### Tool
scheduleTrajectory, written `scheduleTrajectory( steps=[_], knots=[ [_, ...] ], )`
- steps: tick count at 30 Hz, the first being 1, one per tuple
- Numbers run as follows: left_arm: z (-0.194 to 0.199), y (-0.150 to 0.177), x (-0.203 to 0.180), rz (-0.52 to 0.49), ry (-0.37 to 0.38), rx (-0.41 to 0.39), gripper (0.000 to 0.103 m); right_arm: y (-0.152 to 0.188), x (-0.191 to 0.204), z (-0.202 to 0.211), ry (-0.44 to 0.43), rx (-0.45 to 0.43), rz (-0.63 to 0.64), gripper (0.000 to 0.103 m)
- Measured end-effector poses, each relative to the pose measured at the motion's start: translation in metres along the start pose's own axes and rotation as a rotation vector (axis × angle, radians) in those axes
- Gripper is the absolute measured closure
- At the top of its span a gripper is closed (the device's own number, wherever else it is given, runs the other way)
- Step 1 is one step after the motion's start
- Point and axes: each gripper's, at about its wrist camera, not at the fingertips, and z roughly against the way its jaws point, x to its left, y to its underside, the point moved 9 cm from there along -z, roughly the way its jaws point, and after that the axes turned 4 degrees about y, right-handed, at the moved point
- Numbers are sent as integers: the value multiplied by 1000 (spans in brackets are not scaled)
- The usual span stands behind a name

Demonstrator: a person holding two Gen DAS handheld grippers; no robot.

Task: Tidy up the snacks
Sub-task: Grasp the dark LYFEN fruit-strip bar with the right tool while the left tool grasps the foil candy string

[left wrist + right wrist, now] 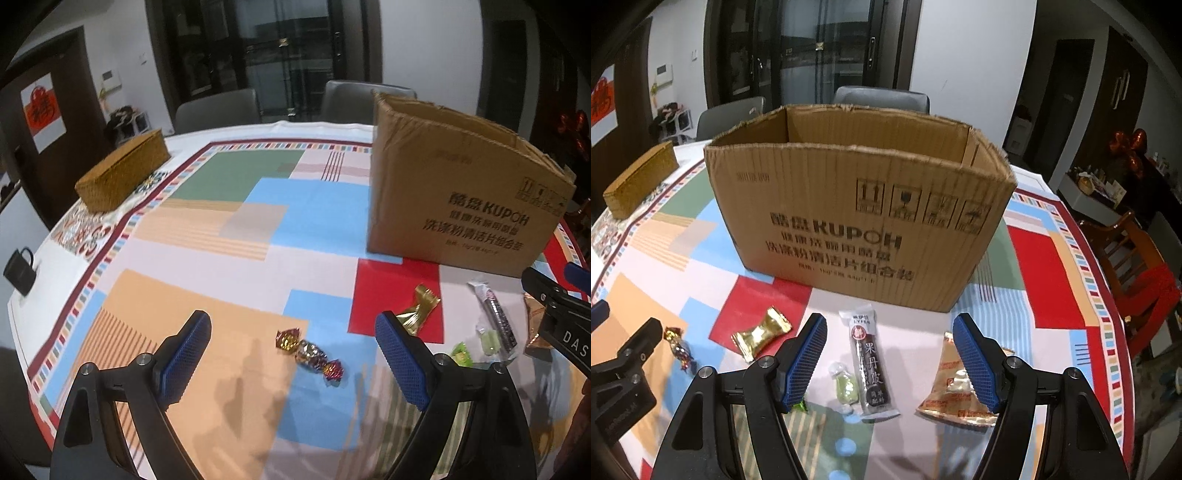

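A matt, corrugated cardboard box (857,221) is standing on a smooth printed tablecloth (221,266). Foil sweets are glinting: a twisted candy (310,352) in glossy multicolour wrap, a gold packet (761,334) shining. A clear plastic bar wrapper (868,362) is catching light. Textured blue rubbery pads (975,363) are lining matt black plastic arms. A woven basket (122,171) is looking rough.

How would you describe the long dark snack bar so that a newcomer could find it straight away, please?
Start at the open cardboard box. On the tablecloth just in front of it lies the long dark snack bar, between a pale green candy and a coppery packet. Only it is long, narrow and dark.
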Motion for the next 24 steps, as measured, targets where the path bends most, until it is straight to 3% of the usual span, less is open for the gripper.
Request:
scheduleTrajectory(
  steps=[17, 24],
  knots=[
    [-37, 27, 13, 88, -38, 94, 18, 19, 9, -42, -6, 72, 3, 35],
    [-46, 31, 12, 85, -43, 115, 32, 26, 10, -56, -13, 105, -9, 42]
  ],
)
